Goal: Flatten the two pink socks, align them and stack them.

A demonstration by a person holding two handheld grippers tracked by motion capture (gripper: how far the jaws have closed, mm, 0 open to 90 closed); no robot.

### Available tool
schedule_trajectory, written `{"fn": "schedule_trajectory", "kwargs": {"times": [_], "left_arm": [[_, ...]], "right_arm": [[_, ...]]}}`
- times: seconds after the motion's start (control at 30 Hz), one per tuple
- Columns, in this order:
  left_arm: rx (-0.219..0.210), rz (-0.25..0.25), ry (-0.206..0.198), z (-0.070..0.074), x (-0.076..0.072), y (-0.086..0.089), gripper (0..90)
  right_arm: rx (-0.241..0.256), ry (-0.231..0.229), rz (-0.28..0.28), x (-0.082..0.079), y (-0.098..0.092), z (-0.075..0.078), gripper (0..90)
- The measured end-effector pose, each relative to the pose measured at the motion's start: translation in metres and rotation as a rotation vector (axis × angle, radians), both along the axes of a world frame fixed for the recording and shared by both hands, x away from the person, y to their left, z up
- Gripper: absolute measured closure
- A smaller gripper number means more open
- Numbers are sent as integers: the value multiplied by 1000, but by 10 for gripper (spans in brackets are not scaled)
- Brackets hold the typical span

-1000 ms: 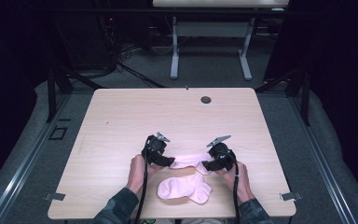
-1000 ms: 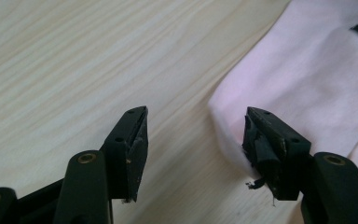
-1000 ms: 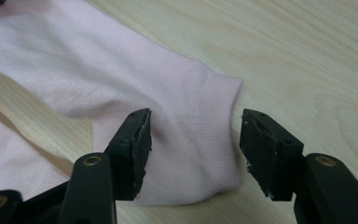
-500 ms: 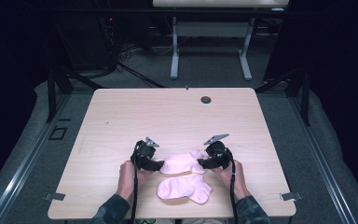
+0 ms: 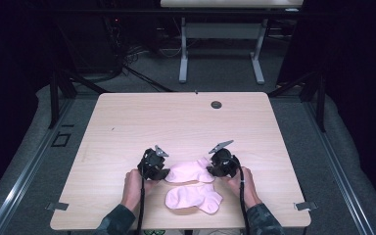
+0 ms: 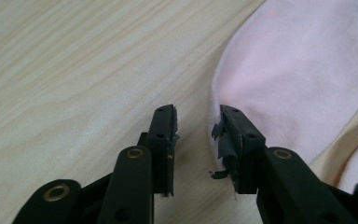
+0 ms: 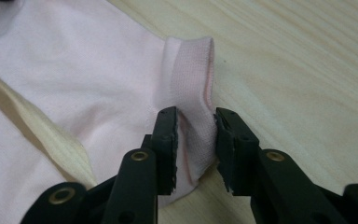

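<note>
**Two pink socks, one gripper at each end**

We see the upper sock [image 5: 188,172] low in the frame's centre on the worktop [image 5: 176,122]. Our right gripper [image 7: 196,135] has its fingers pinched on its ribbed cuff [image 7: 193,79]. Our left gripper [image 6: 196,135] stands parted, empty, beside the toe. The second sock [image 5: 193,199] lies just below.
</note>
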State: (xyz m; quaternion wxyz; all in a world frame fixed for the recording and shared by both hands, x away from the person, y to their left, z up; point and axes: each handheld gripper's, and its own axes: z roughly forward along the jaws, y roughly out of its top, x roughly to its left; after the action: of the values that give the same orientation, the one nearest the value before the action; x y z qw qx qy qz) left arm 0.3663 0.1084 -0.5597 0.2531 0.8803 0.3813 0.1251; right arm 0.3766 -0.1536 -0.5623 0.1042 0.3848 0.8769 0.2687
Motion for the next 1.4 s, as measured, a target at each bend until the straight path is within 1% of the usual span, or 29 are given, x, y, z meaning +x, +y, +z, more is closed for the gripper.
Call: {"fn": "schedule_trajectory", "kwargs": {"times": [0.07, 0.1, 0.17, 0.23, 0.33, 0.4, 0.43, 0.47, 0.5, 0.6, 0.63, 0.67, 0.7, 0.77, 0.8, 0.87, 0.9, 0.97, 1.1, 1.17, 1.23, 1.3, 1.4], "left_arm": [[1, -2, -1, 0, 0, -1, 713], [-1, -6, 2, 0, 0, -1, 729], [6, -11, 3, 0, 0, -2, 760], [9, -15, 1, 0, 0, -2, 771], [10, -22, 0, -1, -1, -3, 811], [-2, -30, 9, -1, -1, -3, 868], [-1, -28, 6, -1, 0, -3, 881], [-5, -28, 8, -1, 0, -3, 884], [-6, -27, 10, -1, 0, -2, 886], [-26, -30, 17, 1, 0, 0, 890], [-33, -29, 12, 2, -1, 0, 891], [-35, -28, 7, 5, -2, 1, 891], [-44, -27, -1, 9, -4, 3, 891], [-57, -23, -18, 19, -9, 5, 891], [-67, -20, -24, 22, -11, 6, 892], [-82, -23, -38, 33, -18, 10, 891], [-94, -24, -44, 37, -20, 11, 891], [-113, -28, -38, 45, -25, 14, 891], [-139, -38, -37, 54, -32, 18, 891], [-148, -40, -40, 56, -34, 20, 891], [-167, -43, -22, 57, -36, 22, 891], [-181, -50, -12, 58, -39, 23, 891], [-196, -61, 3, 60, -44, 26, 891]], "right_arm": [[8, -2, 2, 0, 0, 0, 716], [4, 6, 2, 0, 0, 0, 723], [17, 7, -2, 0, 0, -1, 737], [22, 9, -4, 0, 0, -1, 757], [30, 16, -1, 1, 0, -1, 793], [46, 21, -4, 1, -1, -1, 815], [44, 16, -6, 1, -1, -2, 820], [45, 19, -2, 0, -1, -1, 824], [46, 10, 4, 1, -2, -2, 826], [59, 10, -11, 0, -2, -2, 831], [54, 6, -9, -1, -2, -1, 833], [63, 3, -16, -2, -2, 0, 834], [58, 1, -5, -3, -2, 3, 835], [60, -10, -8, -6, -3, 10, 835], [68, -25, -12, -9, -3, 16, 835], [81, -36, -9, -15, -4, 27, 835], [80, -40, -7, -18, -5, 33, 835], [87, -48, -8, -23, -6, 41, 835], [96, -50, -7, -33, -10, 54, 835], [109, -57, -4, -38, -11, 60, 834], [114, -57, 4, -41, -11, 64, 834], [102, -52, 8, -46, -12, 68, 834], [103, -41, 14, -53, -13, 72, 833]]}}
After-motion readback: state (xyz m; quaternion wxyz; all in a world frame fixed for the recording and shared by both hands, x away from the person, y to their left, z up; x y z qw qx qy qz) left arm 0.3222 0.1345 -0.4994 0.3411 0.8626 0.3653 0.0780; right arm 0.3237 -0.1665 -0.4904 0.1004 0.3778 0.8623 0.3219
